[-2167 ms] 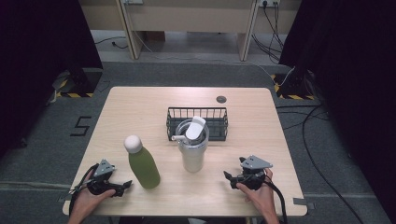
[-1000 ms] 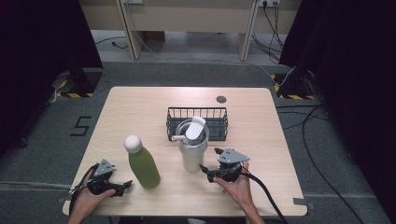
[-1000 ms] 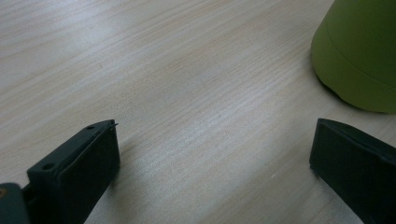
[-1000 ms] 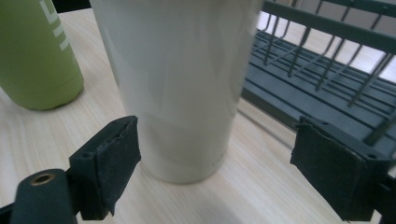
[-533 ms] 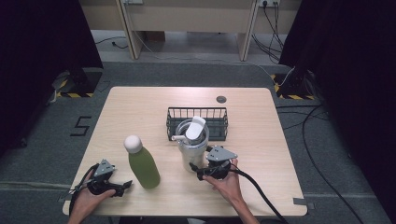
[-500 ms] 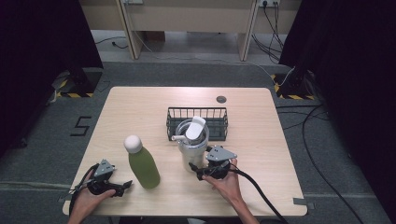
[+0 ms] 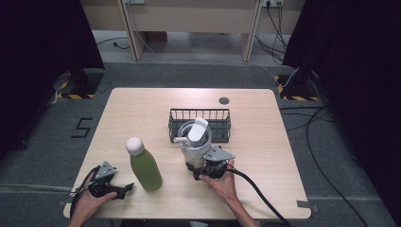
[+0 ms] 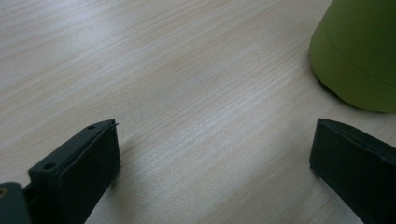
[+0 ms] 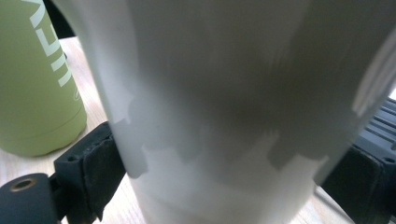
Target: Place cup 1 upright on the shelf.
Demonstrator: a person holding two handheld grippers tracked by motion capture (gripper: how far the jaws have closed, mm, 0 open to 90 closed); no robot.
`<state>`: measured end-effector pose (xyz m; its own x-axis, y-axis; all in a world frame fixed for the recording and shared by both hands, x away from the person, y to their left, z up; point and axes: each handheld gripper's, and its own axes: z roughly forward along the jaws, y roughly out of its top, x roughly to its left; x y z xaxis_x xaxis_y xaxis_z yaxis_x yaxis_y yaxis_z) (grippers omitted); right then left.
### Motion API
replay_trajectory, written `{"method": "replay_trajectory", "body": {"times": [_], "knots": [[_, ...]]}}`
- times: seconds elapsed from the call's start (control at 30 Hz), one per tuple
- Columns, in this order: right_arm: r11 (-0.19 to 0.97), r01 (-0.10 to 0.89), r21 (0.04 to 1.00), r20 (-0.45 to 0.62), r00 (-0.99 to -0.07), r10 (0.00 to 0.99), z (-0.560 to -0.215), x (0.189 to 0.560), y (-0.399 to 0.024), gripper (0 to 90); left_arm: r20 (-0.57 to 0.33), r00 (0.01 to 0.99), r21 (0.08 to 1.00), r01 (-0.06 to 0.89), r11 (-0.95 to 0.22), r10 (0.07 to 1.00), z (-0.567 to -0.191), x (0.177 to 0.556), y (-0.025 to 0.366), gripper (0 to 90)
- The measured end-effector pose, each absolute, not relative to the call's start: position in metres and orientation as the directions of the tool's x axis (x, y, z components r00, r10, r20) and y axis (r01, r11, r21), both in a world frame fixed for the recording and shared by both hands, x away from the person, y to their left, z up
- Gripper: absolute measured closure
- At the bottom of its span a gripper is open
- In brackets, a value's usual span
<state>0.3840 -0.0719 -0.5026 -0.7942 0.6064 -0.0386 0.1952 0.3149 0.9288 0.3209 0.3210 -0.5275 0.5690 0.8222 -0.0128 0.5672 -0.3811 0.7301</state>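
Note:
A white steel tumbler [image 7: 195,142] with a flip lid and straw stands in front of the wire basket [image 7: 200,113]. My right gripper [image 7: 193,168] is at its base. In the right gripper view the tumbler [image 9: 224,116] stands between the two black jaws of the right gripper [image 9: 224,179], which have just been opening; I see no firm press on it. A green bottle [image 7: 144,168] with a white cap stands upright to the left, green bottle [image 9: 37,84]. My left gripper [image 7: 124,190] rests on the table, open and with nothing between its jaws, left gripper [image 8: 210,172], beside the bottle's base [image 8: 359,56].
The black wire basket [image 9: 383,116] sits just behind the tumbler at the table's middle. A small dark disc [image 7: 224,100] lies near the far edge of the wooden table [image 7: 137,109]. A cable [image 7: 265,198] trails from the right gripper over the front edge.
My right gripper has slid left across the table from the front right and now has the tumbler's base between its jaws. The left gripper, bottle and tumbler have kept still.

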Motion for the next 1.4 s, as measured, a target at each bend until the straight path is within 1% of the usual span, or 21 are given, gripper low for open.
{"method": "replay_trajectory", "body": {"times": [0.27,0.53,0.73,1.0,1.17,1.23,1.4], "knots": [[0.267,0.171,0.948,-0.025,-0.799,0.601,-0.508,0.389,-0.069,9.4,-0.013,0.57,0.73,0.567,-0.381,0.822,-0.528,0.321,0.321,1.1],[0.269,0.153,0.951,-0.042,-0.797,0.602,-0.509,0.388,-0.068,10.8,-0.013,0.57,0.73,0.567,-0.382,0.822,-0.528,0.321,0.321,1.1],[0.244,0.14,0.96,-0.039,-0.792,0.61,-0.511,0.386,-0.068,11.4,-0.013,0.57,0.73,0.567,-0.381,0.822,-0.528,0.321,0.321,1.1],[0.236,0.143,0.961,-0.036,-0.784,0.62,-0.512,0.385,-0.067,11.6,-0.014,0.57,0.73,0.567,-0.381,0.821,-0.528,0.321,0.321,1.1],[0.226,0.144,0.963,-0.027,-0.787,0.616,-0.506,0.386,-0.069,11.7,-0.014,0.57,0.73,0.567,-0.381,0.821,-0.528,0.321,0.321,1.1],[0.234,0.133,0.963,-0.044,-0.78,0.625,-0.499,0.388,-0.07,11.7,-0.014,0.57,0.73,0.567,-0.381,0.821,-0.528,0.321,0.321,1.1],[0.236,0.134,0.962,-0.048,-0.772,0.634,-0.49,0.391,-0.075,11.7,-0.014,0.57,0.73,0.567,-0.381,0.822,-0.528,0.321,0.321,1.1]]}}
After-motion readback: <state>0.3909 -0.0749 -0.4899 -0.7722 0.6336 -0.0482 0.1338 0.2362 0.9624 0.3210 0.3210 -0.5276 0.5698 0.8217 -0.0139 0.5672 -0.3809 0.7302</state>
